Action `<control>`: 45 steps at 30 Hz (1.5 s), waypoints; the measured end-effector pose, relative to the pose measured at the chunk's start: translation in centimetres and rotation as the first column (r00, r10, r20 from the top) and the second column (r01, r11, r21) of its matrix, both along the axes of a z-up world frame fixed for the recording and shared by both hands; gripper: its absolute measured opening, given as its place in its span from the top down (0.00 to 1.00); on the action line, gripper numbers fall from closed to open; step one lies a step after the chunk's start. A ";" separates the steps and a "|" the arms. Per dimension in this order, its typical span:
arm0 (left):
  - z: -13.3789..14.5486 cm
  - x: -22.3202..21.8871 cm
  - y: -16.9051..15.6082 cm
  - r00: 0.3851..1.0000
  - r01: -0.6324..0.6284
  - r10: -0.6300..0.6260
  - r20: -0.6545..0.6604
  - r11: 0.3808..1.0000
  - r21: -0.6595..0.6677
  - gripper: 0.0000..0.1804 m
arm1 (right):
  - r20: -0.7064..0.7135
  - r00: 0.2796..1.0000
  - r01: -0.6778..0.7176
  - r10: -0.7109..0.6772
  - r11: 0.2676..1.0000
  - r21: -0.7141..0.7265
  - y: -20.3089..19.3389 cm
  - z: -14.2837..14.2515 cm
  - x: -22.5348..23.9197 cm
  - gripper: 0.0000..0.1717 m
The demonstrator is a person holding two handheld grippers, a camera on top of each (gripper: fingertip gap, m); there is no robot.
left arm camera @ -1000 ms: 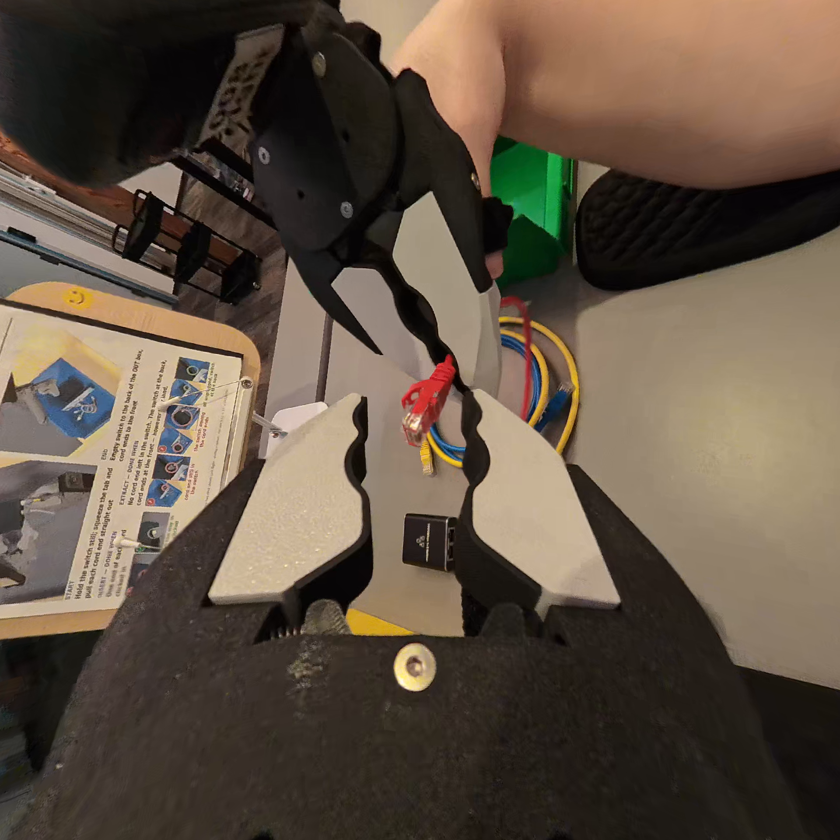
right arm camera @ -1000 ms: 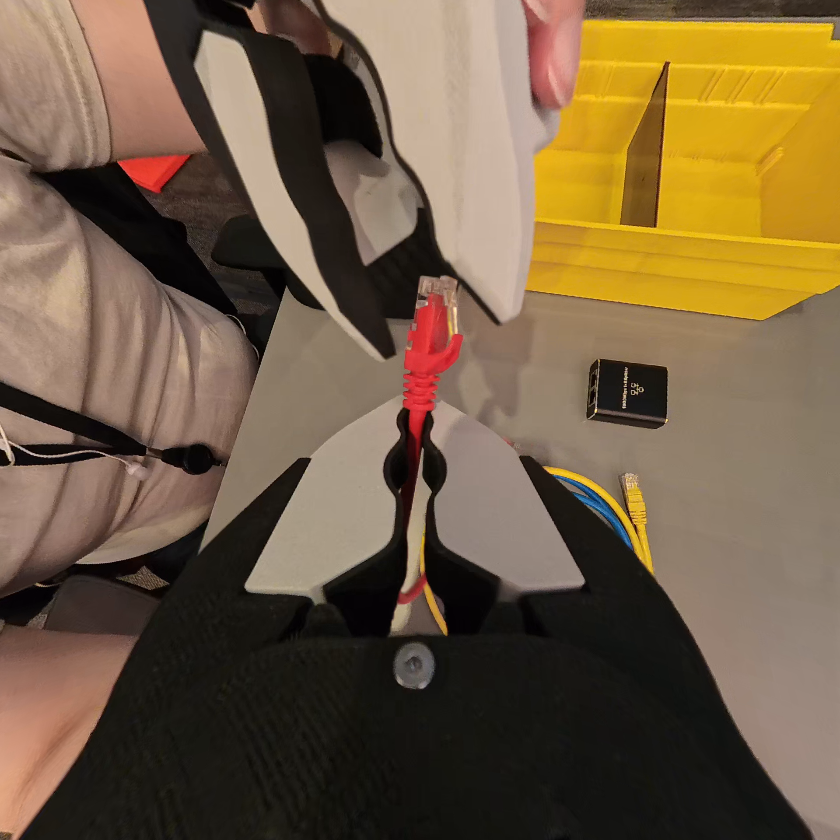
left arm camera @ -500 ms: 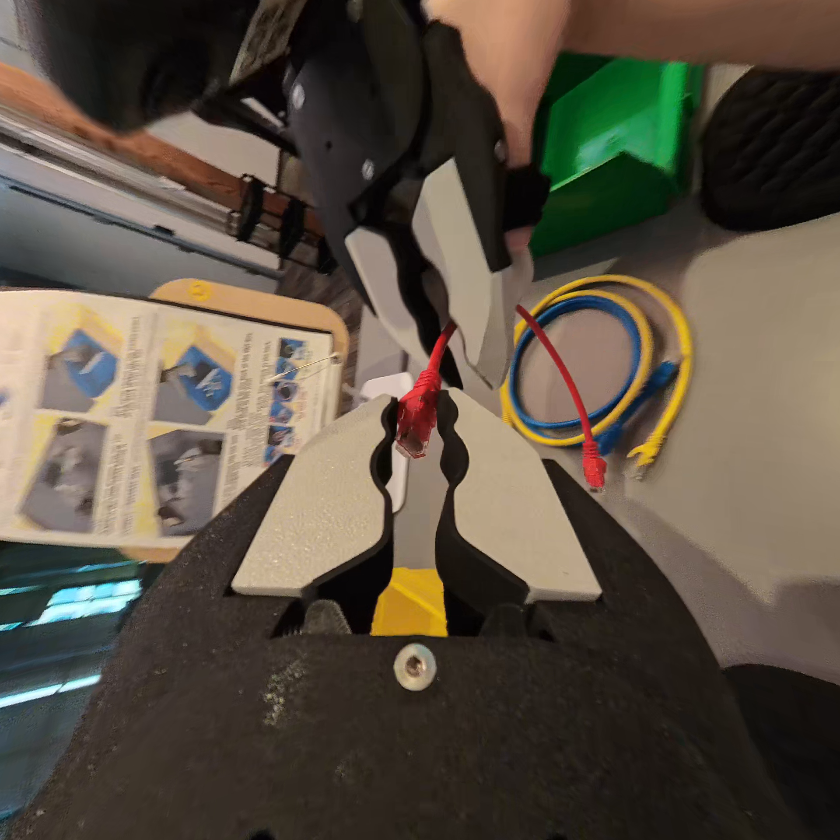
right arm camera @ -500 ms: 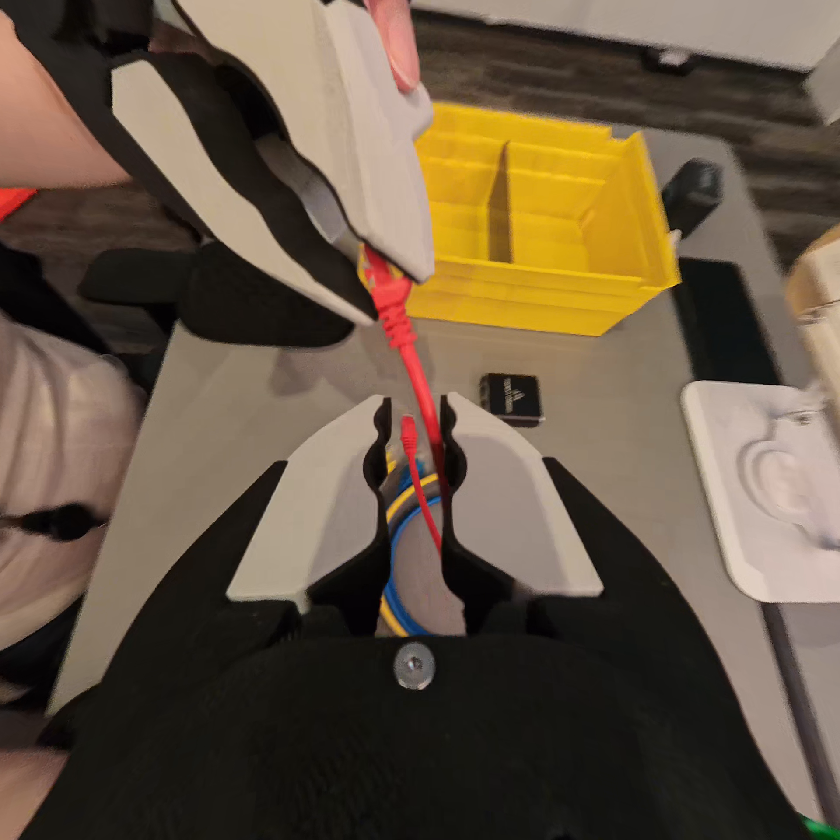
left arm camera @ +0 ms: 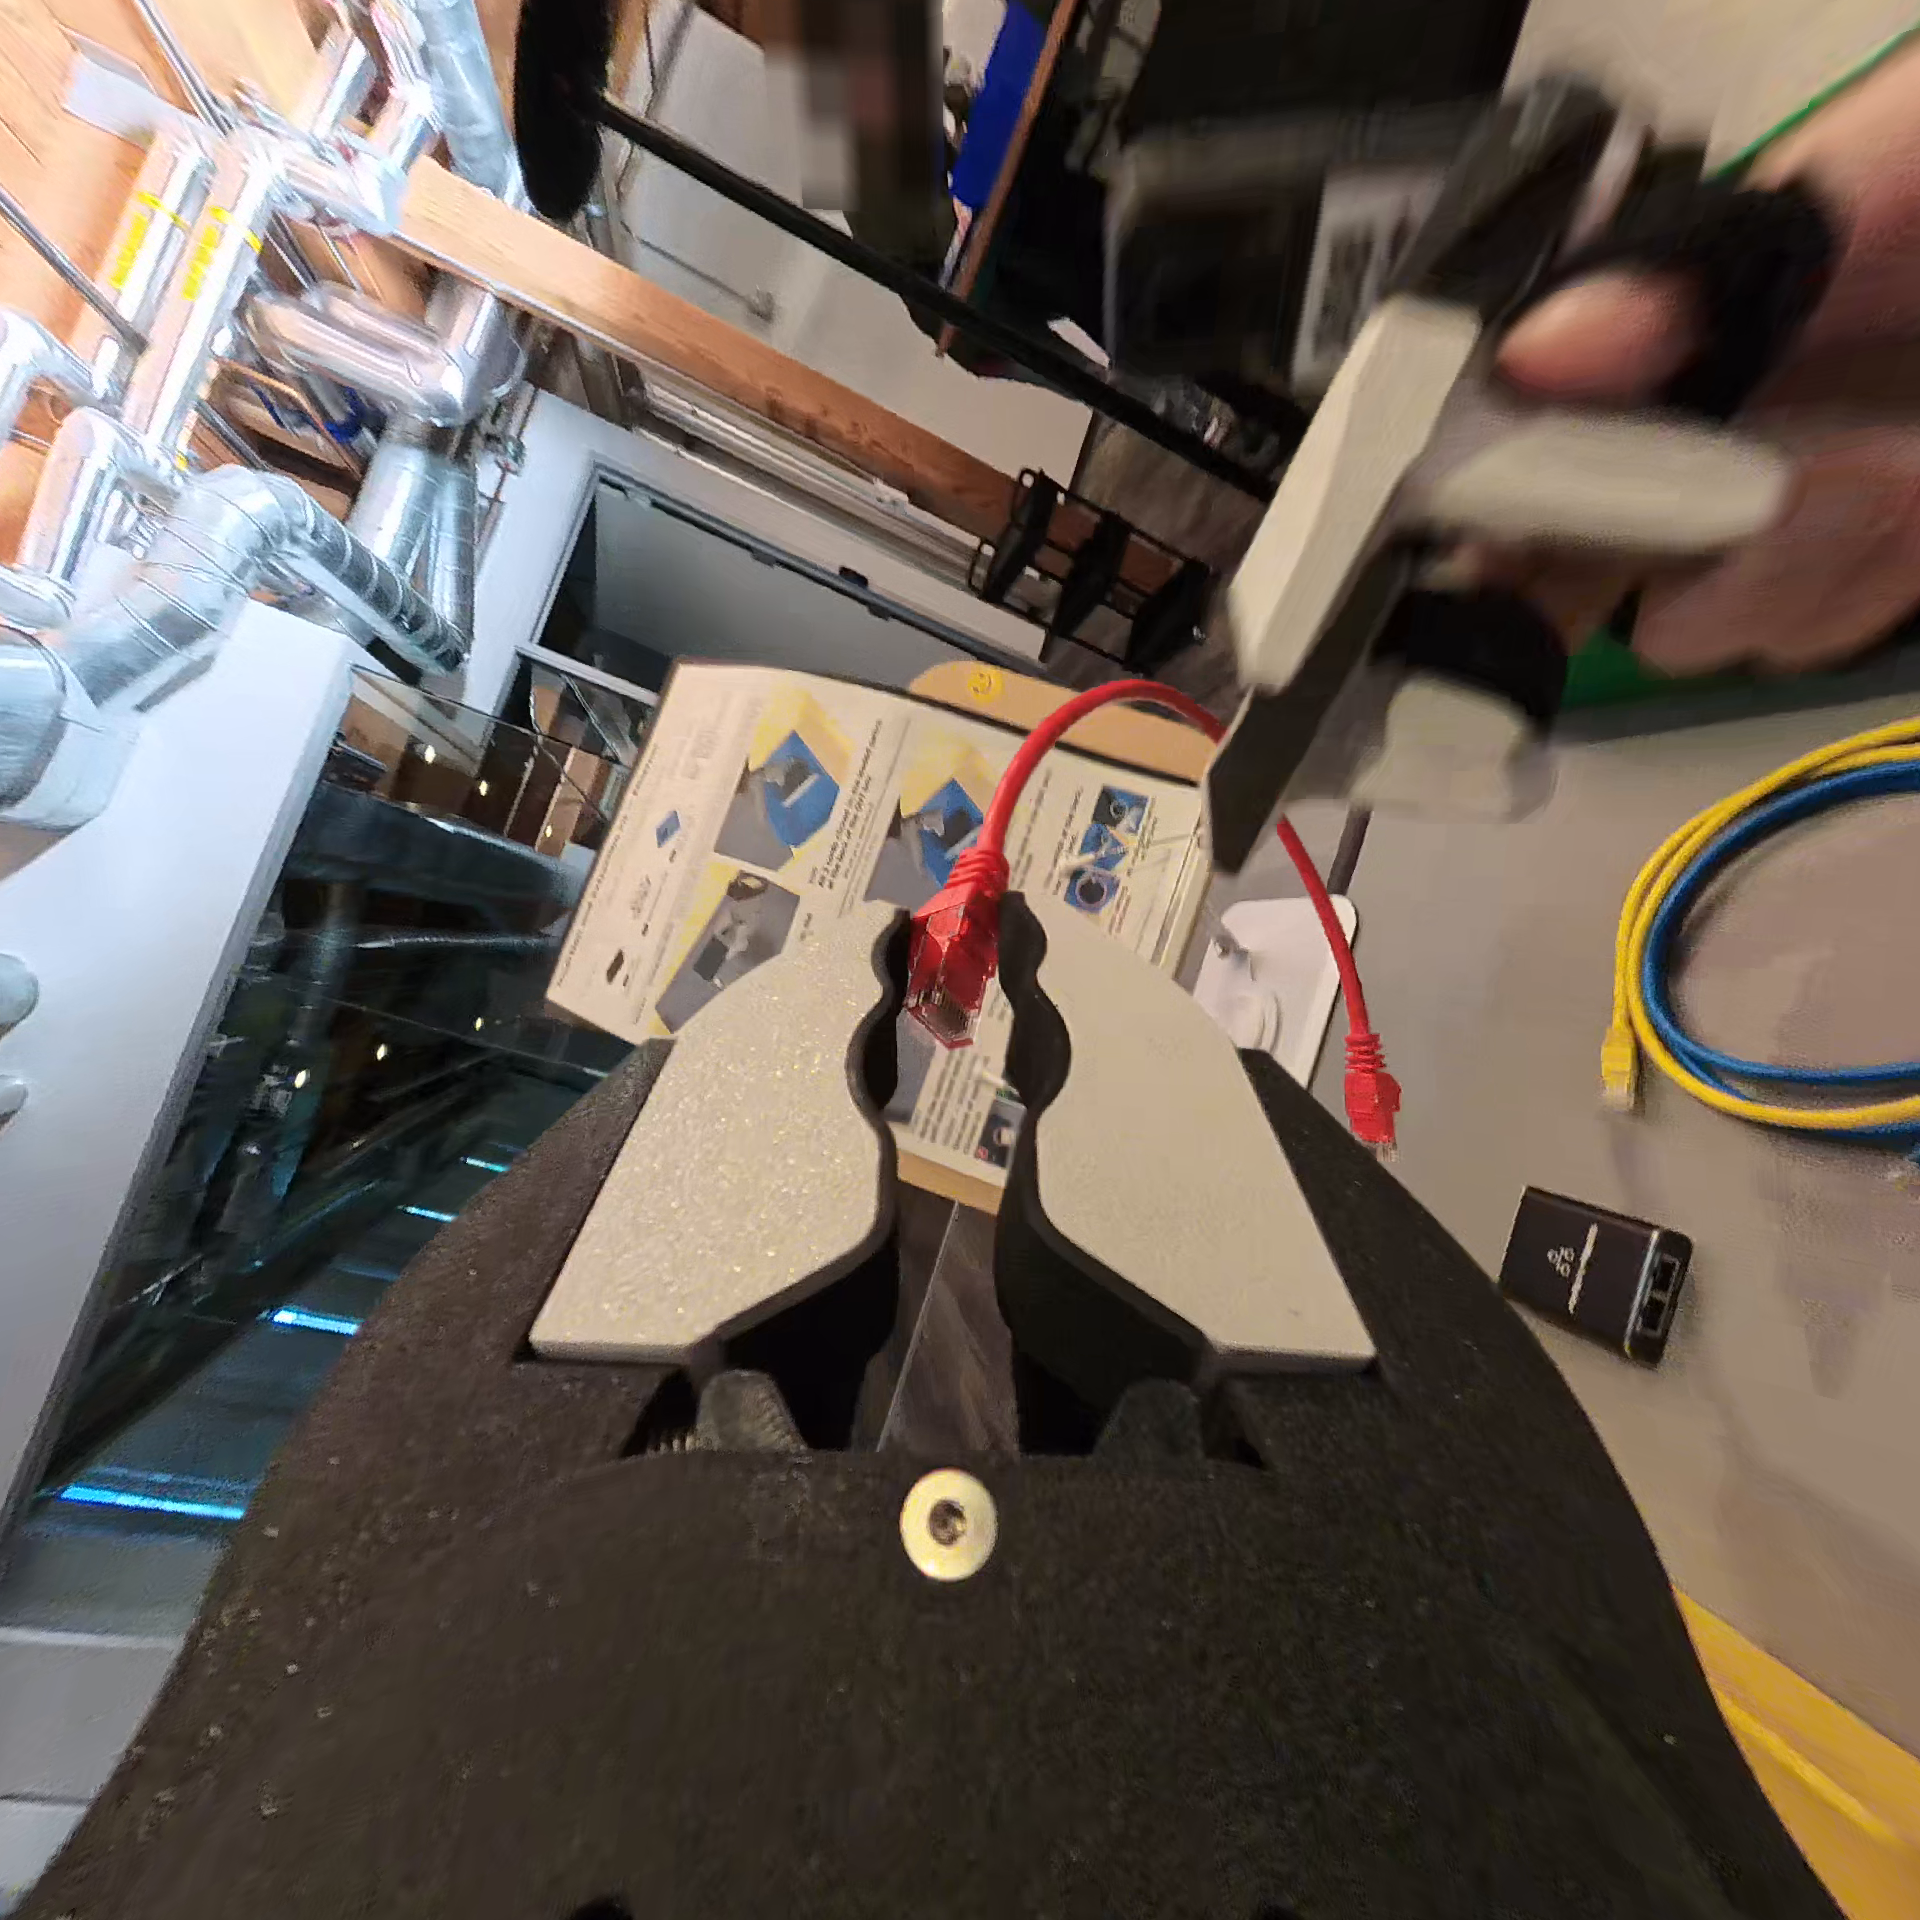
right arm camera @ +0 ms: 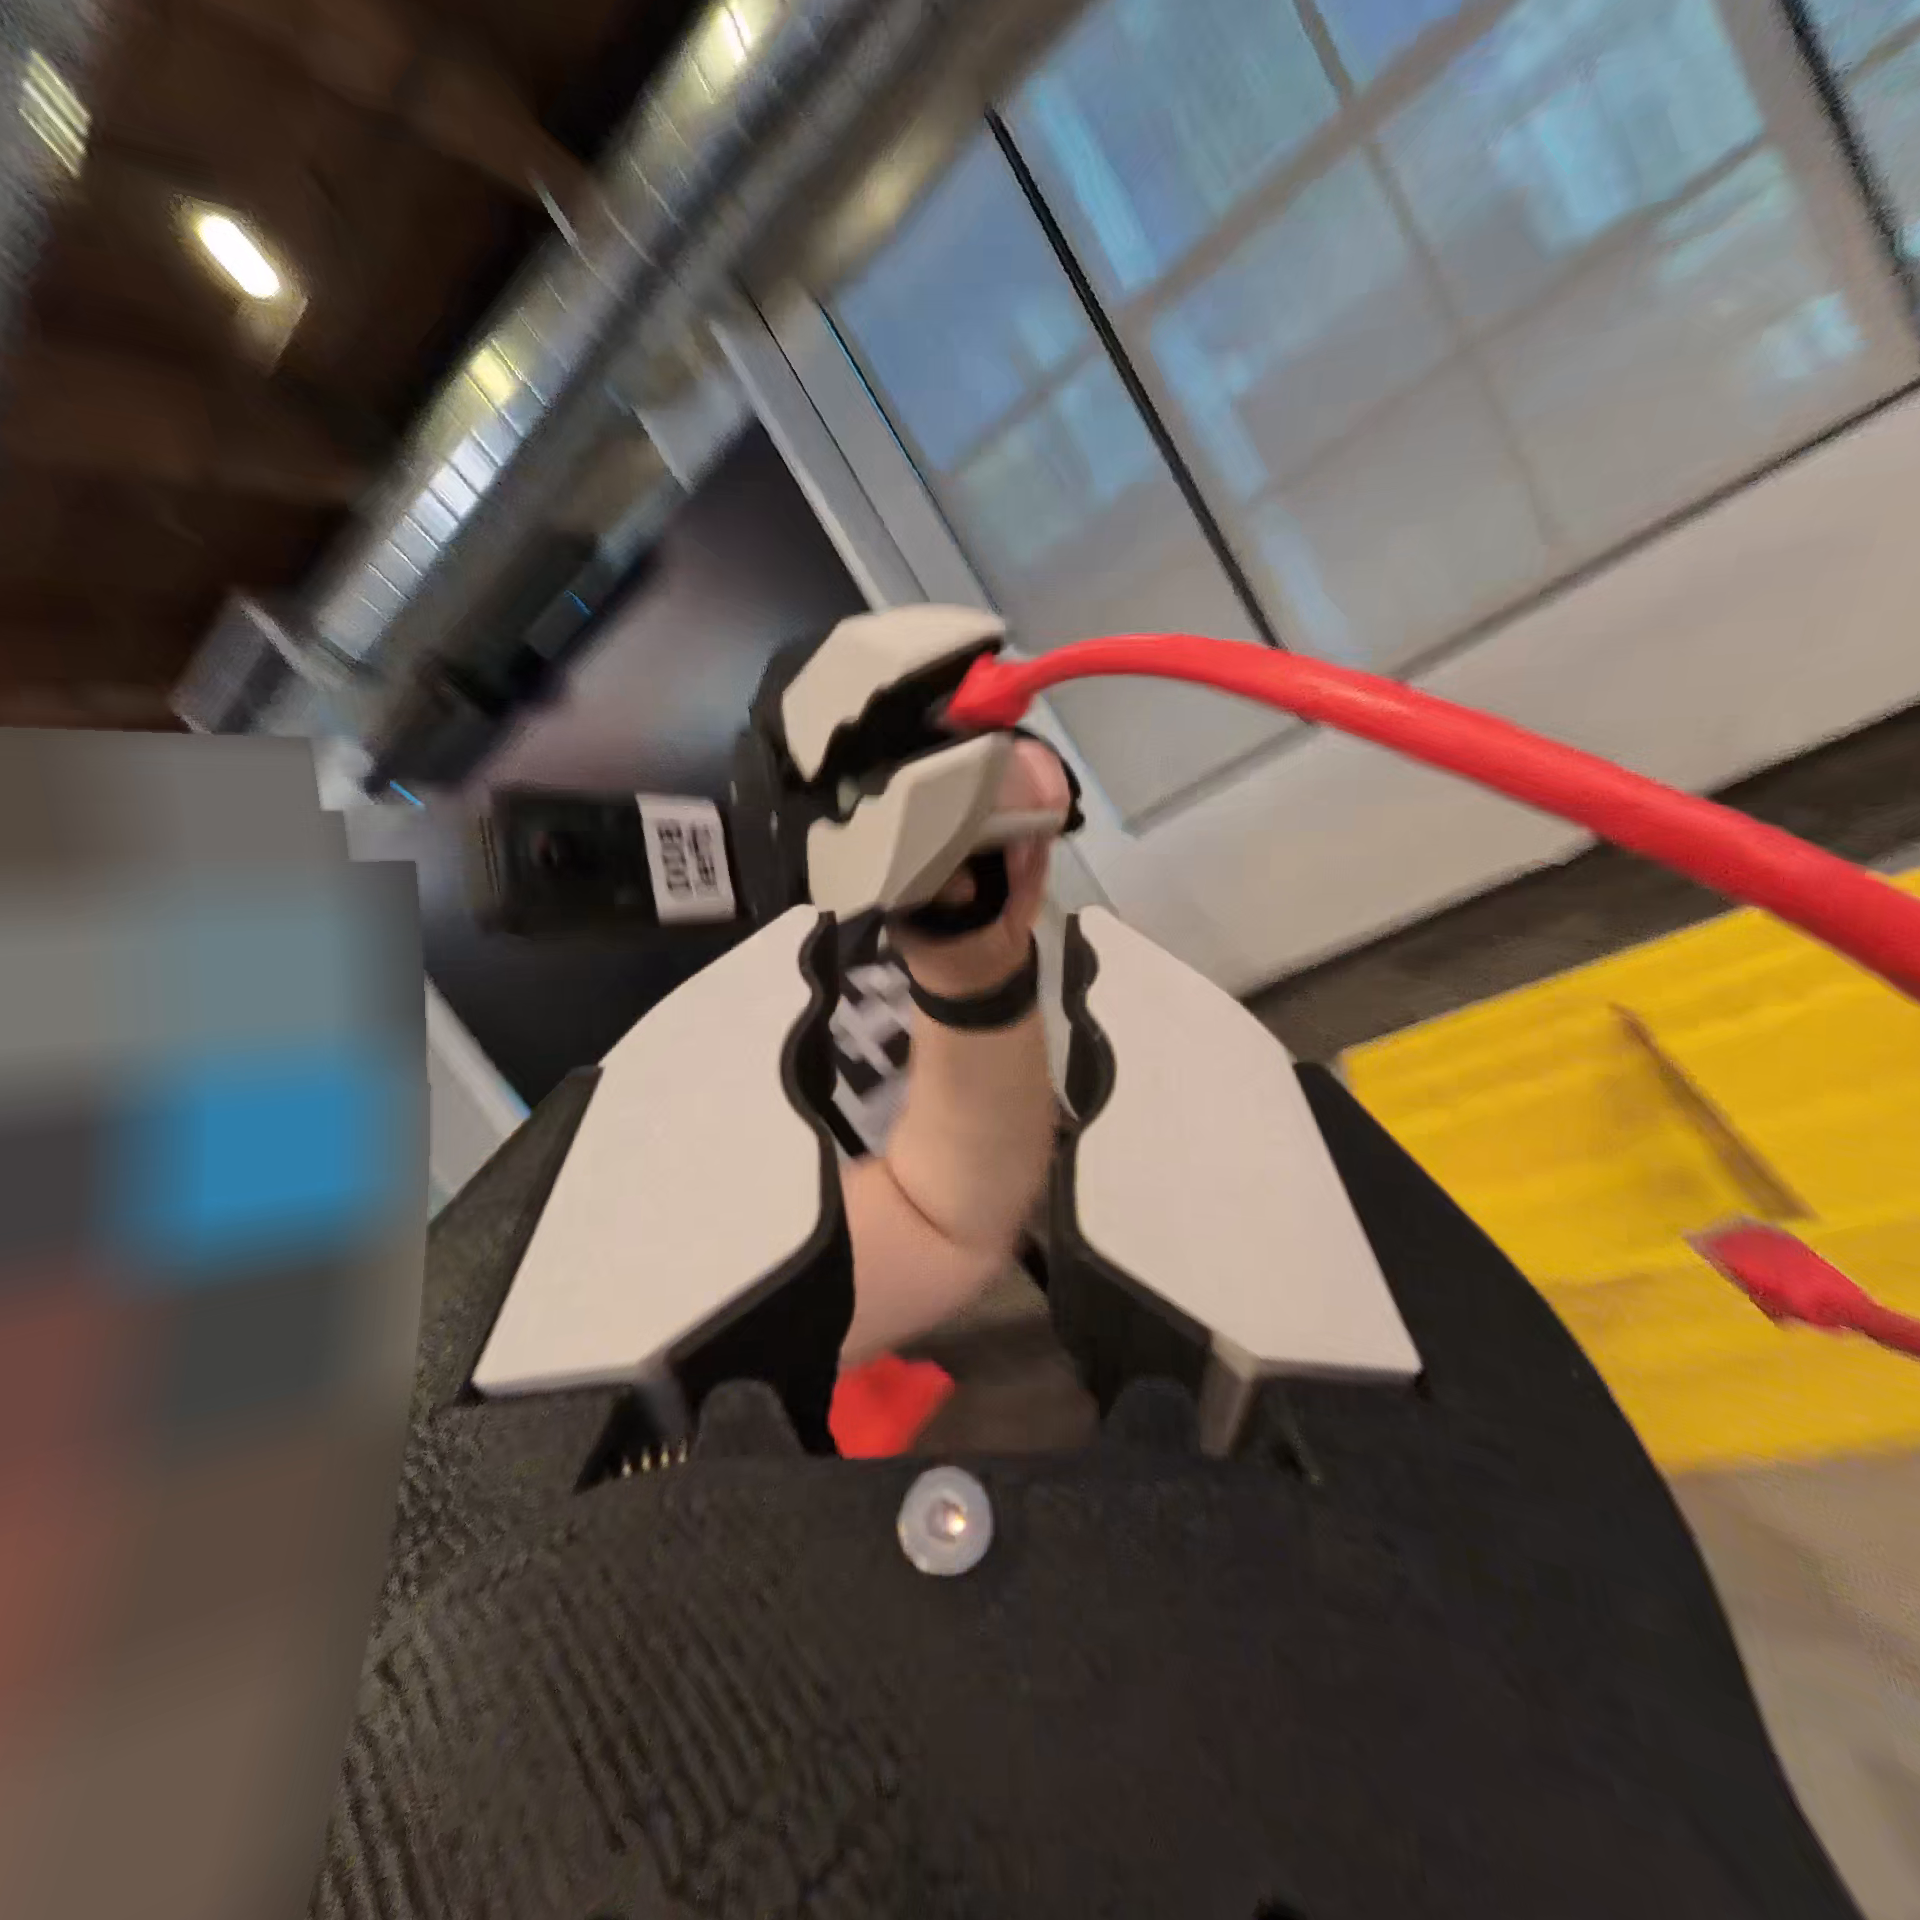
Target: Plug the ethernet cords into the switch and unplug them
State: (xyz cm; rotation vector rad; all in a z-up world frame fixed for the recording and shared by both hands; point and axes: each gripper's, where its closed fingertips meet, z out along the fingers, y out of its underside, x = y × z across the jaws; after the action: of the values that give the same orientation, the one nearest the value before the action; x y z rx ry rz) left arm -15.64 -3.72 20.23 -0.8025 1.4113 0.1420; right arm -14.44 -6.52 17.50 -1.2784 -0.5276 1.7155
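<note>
We've got the red cord's plug (left arm camera: 951, 961) pinched between the pads of the left gripper (left arm camera: 954, 935), centre frame; the right gripper (right arm camera: 940, 961) gapes wide w/ nothing in it. We judge this the pre-insert step: next, bring the plug to the switch (left arm camera: 1595, 1273), lower right on the table, ports facing it. Right view is blurred; the switch isn't in it, and its port count is hard to tell.

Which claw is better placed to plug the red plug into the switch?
Left, probably: the left claw grips the red plug; the switch lies near. The right claw is open.
</note>
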 end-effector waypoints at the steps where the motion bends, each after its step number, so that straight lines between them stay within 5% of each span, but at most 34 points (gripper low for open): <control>1: 0.1 0.1 -0.5 1.000 0.017 -0.017 0.007 1.000 0.007 0.91 | -0.088 0.996 -0.030 0.027 0.999 -0.031 0.5 0.2 -0.2 0.76; 9: -1.4 0.8 -2.8 0.994 0.105 -0.102 -0.036 0.991 0.087 0.91 | -0.149 0.981 0.134 -0.126 0.990 0.047 1.1 0.8 0.3 0.85; 19: -3.0 0.8 -3.1 0.985 0.150 -0.142 -0.103 0.986 0.076 0.92 | -0.072 0.996 0.052 -0.045 0.994 0.100 0.2 0.5 0.2 0.96; 22: -3.3 0.5 -3.0 0.987 0.147 -0.145 -0.068 0.989 0.020 0.90 | -0.026 0.992 0.127 -0.124 0.968 0.216 0.2 0.4 0.3 0.96; 24: -3.3 -0.2 -2.6 0.992 0.129 -0.129 0.011 0.985 -0.114 0.80 | -0.011 0.973 0.221 -0.232 0.911 0.349 0.2 0.6 0.7 0.96; 26: -3.4 -0.9 -3.4 0.973 0.222 -0.185 0.139 0.916 -0.334 0.70 | -0.010 0.952 0.270 -0.306 0.825 0.496 -0.3 0.8 1.1 0.96; 29: -3.0 -1.4 -4.5 0.898 0.419 -0.226 0.377 0.700 -0.579 0.74 | -0.032 0.958 0.234 -0.286 0.709 0.665 -2.6 1.1 1.0 0.96; 34: -2.9 -0.8 -5.9 0.778 0.624 -0.274 0.565 0.439 -0.647 0.86 | -0.058 0.944 0.252 -0.325 0.597 0.761 -3.9 1.1 0.8 0.96; 39: -3.6 0.1 -6.4 0.767 0.641 -0.312 0.560 0.391 -0.660 0.87 | -0.028 0.953 0.202 -0.303 0.562 0.802 -4.4 0.4 0.3 0.96; 45: -4.2 0.5 -6.7 0.770 0.638 -0.362 0.526 0.436 -0.634 0.92 | -0.031 0.952 0.203 -0.305 0.552 0.809 -4.3 0.2 0.3 0.96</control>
State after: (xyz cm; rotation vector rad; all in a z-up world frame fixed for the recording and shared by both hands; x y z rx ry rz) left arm -15.18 -10.40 16.07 -1.0003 1.3152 -1.1579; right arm -14.11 -10.77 17.68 -0.7106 -0.9986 0.9279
